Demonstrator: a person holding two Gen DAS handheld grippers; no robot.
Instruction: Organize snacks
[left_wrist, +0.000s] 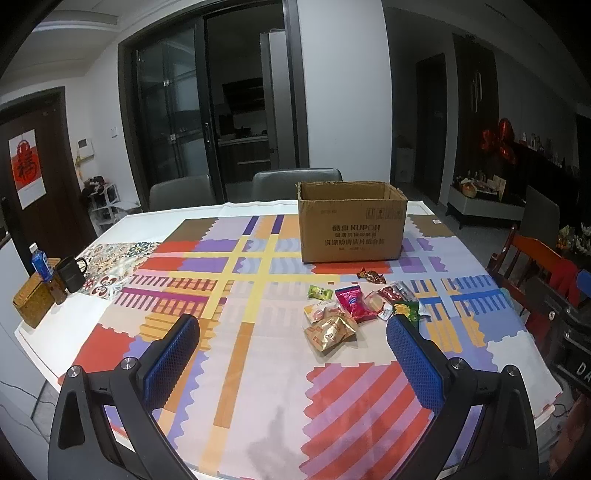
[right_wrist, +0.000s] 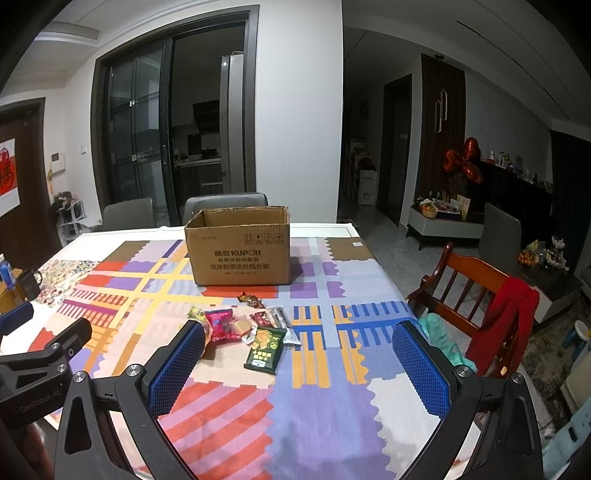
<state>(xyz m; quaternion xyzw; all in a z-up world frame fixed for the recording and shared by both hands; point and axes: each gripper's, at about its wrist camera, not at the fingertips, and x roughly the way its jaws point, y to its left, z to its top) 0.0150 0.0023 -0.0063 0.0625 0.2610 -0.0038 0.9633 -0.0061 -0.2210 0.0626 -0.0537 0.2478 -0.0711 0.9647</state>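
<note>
Both tools wide open, empty: left tool (left_wrist: 293, 354), right tool (right_wrist: 299, 360). Just ahead, snack packets (right_wrist: 243, 326) heaped on the desk (right_wrist: 314, 398) before the open cardboard box (right_wrist: 238, 254). Light, crinkly, slippery, I'd say; pinch a flat sealed edge.

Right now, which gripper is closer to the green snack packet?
Right. The right gripper has the green snack packet lying just ahead between its open fingers. The left gripper sits further left, with the packet beyond its right fingertip.
</note>
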